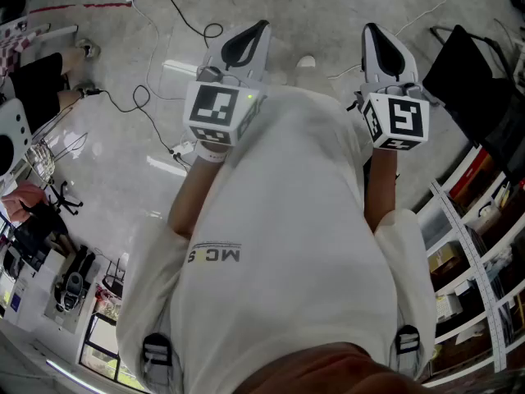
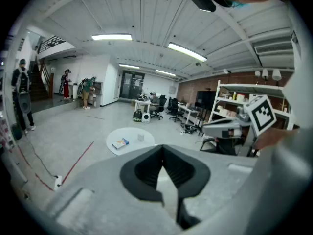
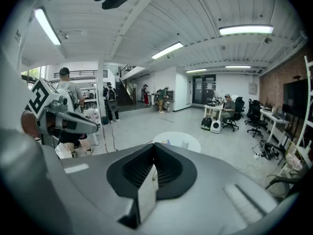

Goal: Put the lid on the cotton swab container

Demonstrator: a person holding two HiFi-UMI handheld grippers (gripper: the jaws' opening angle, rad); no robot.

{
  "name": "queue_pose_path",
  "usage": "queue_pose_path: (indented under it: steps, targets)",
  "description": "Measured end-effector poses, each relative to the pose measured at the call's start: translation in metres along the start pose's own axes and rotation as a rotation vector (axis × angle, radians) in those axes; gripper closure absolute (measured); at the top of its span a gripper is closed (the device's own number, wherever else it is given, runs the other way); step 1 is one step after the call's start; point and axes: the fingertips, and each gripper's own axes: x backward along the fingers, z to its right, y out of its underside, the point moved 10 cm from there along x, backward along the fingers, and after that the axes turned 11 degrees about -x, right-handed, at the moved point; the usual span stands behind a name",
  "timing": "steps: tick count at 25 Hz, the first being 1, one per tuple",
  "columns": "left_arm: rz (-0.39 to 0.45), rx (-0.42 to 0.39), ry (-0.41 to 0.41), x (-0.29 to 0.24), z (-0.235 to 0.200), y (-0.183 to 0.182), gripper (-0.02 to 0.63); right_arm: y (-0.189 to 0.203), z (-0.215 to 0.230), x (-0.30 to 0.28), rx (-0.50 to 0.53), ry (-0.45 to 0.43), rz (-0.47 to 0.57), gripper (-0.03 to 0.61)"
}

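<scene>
No cotton swab container or lid can be told apart in any view. A round white table (image 2: pixel 130 140) stands far off on the floor with a small colourful box (image 2: pixel 120 143) and a small pale object (image 2: pixel 141 137) on it. The right gripper view also shows that table (image 3: pixel 177 140). In the head view my left gripper (image 1: pixel 244 44) and right gripper (image 1: pixel 386 49) are held up in front of a white T-shirt (image 1: pixel 279 245), above the grey floor. Both are shut, with nothing between their black pads (image 2: pixel 163 153) (image 3: pixel 154 152).
Black cables (image 1: pixel 143 97) trail over the concrete floor. Metal shelving with boxes (image 1: pixel 472 236) stands at the right and a cluttered desk (image 1: pixel 49 269) at the left. A black chair (image 1: pixel 472 80) is at the upper right. People and office chairs (image 3: pixel 230 112) are far off.
</scene>
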Motion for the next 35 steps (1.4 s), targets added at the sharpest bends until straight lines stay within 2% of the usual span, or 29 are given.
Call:
queue_pose_path:
  steps: [6, 11, 17, 21, 26, 35]
  targets:
    - [-0.006, -0.018, -0.003, -0.027, 0.053, -0.018, 0.614, 0.004, 0.049, 0.033, 0.011, -0.025, 0.0, 0.577]
    - [-0.026, -0.006, -0.02, -0.052, 0.088, -0.015, 0.614, 0.018, 0.086, 0.031, -0.007, -0.068, 0.006, 0.578]
    - [-0.065, 0.011, -0.008, -0.084, 0.091, -0.022, 0.614, 0.013, 0.117, 0.013, -0.048, -0.082, -0.01, 0.578]
    - [-0.08, 0.031, 0.001, -0.124, 0.059, -0.028, 0.614, 0.0, 0.138, -0.028, -0.063, -0.052, -0.044, 0.577]
    - [-0.082, 0.021, 0.05, -0.207, 0.002, -0.051, 0.614, -0.028, 0.177, -0.103, -0.096, -0.028, -0.064, 0.578]
    - [-0.086, 0.022, 0.152, -0.339, -0.159, -0.115, 0.614, -0.134, 0.218, -0.286, -0.1, 0.009, -0.094, 0.577]
